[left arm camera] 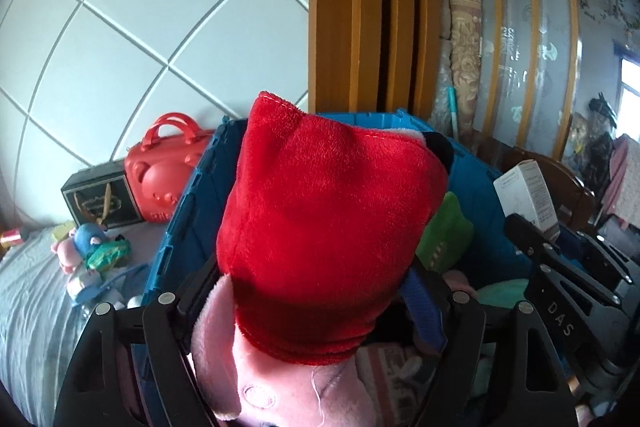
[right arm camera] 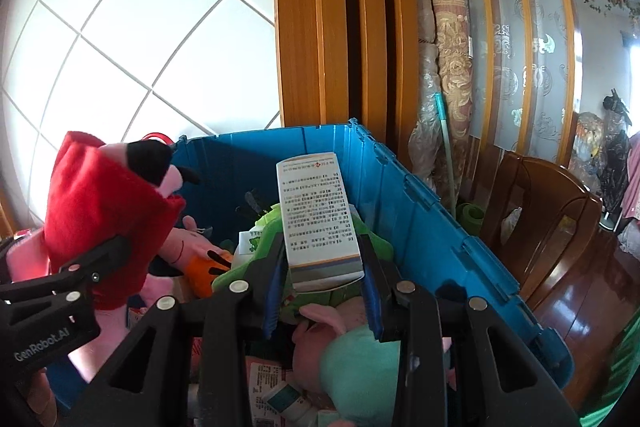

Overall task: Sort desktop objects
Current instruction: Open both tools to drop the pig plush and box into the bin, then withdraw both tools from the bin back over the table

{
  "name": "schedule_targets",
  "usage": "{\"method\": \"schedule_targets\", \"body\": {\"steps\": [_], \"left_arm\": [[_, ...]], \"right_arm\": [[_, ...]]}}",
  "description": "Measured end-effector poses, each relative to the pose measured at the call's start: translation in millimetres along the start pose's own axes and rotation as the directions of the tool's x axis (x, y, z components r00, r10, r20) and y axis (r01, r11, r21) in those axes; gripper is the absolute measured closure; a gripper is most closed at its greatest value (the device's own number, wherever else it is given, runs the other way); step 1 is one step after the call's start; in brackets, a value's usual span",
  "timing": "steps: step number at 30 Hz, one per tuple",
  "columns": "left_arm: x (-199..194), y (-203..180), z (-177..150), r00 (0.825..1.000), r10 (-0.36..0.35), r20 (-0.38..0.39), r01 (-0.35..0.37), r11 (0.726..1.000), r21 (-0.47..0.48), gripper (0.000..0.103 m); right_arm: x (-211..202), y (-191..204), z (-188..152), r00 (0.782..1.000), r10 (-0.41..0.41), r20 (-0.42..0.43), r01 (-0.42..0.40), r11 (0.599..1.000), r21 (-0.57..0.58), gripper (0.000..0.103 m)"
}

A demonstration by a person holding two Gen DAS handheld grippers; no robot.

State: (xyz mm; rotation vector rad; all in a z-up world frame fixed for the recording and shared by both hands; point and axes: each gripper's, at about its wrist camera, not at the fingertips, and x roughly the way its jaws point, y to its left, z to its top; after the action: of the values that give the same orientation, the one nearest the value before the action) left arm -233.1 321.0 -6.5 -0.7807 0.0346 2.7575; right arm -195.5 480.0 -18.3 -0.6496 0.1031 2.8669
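Note:
My left gripper (left arm camera: 316,291) is shut on a pink plush pig in a red dress (left arm camera: 320,211) and holds it above the blue crate (left arm camera: 192,203). The same plush (right arm camera: 104,211) shows at the left of the right wrist view, clamped by the left gripper's black fingers (right arm camera: 88,263). My right gripper (right arm camera: 322,267) is shut on a white printed carton box (right arm camera: 316,215) and holds it over the blue crate (right arm camera: 420,211). The box (left arm camera: 528,195) and the right gripper (left arm camera: 560,267) also show at the right of the left wrist view.
The crate holds several soft toys, among them a green plush (right arm camera: 256,255), a mint plush (right arm camera: 360,363) and an orange one (right arm camera: 204,271). On the grey cloth left of the crate lie a red case (left arm camera: 160,167), a dark box (left arm camera: 100,199) and small toys (left arm camera: 92,251). A wooden chair (right arm camera: 552,211) stands right.

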Motion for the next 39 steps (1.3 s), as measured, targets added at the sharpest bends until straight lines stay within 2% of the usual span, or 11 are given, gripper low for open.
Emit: {"method": "schedule_targets", "body": {"steps": [6, 11, 12, 13, 14, 16, 19, 23, 39], "left_arm": [[7, 14, 1, 0.999, -0.017, -0.039, 0.014, 0.997, -0.081, 0.022], [10, 12, 0, 0.999, -0.012, -0.053, 0.008, 0.998, -0.061, 0.021], [11, 10, 0, 0.998, -0.008, -0.060, 0.005, 0.999, -0.050, 0.020], [12, 8, 0, 0.998, -0.002, -0.067, 0.000, 0.999, -0.036, 0.020], [13, 7, 0, 0.997, 0.004, -0.072, -0.006, 1.000, -0.024, 0.020], [14, 5, 0, 0.997, 0.016, -0.082, -0.016, 1.000, -0.004, 0.020], [12, 2, 0, 0.995, 0.045, -0.084, -0.044, 0.999, 0.018, 0.019], [2, -2, -4, 0.992, 0.124, -0.038, -0.120, 0.989, 0.082, 0.012], [-19, 9, -14, 0.990, 0.138, -0.006, -0.137, 0.988, 0.064, 0.011]], "right_arm": [[8, 2, 0, 1.000, 0.010, -0.017, -0.010, 1.000, -0.018, 0.070], [13, 7, 0, 0.999, 0.002, -0.052, -0.003, 1.000, -0.021, 0.068], [13, 7, 0, 0.998, 0.005, -0.055, -0.007, 1.000, -0.019, 0.065], [12, 6, 0, 0.999, 0.011, -0.053, -0.012, 1.000, -0.013, 0.054], [11, 6, 0, 0.999, 0.018, -0.048, -0.018, 1.000, -0.007, 0.037], [7, 6, 0, 0.999, 0.021, -0.036, -0.021, 1.000, 0.000, 0.020], [6, 7, 0, 0.999, 0.021, -0.035, -0.021, 1.000, 0.002, 0.020], [7, 4, 1, 0.999, 0.030, -0.034, -0.030, 1.000, 0.008, 0.020], [9, 5, 2, 0.999, 0.021, -0.041, -0.021, 1.000, 0.005, 0.020]]}}
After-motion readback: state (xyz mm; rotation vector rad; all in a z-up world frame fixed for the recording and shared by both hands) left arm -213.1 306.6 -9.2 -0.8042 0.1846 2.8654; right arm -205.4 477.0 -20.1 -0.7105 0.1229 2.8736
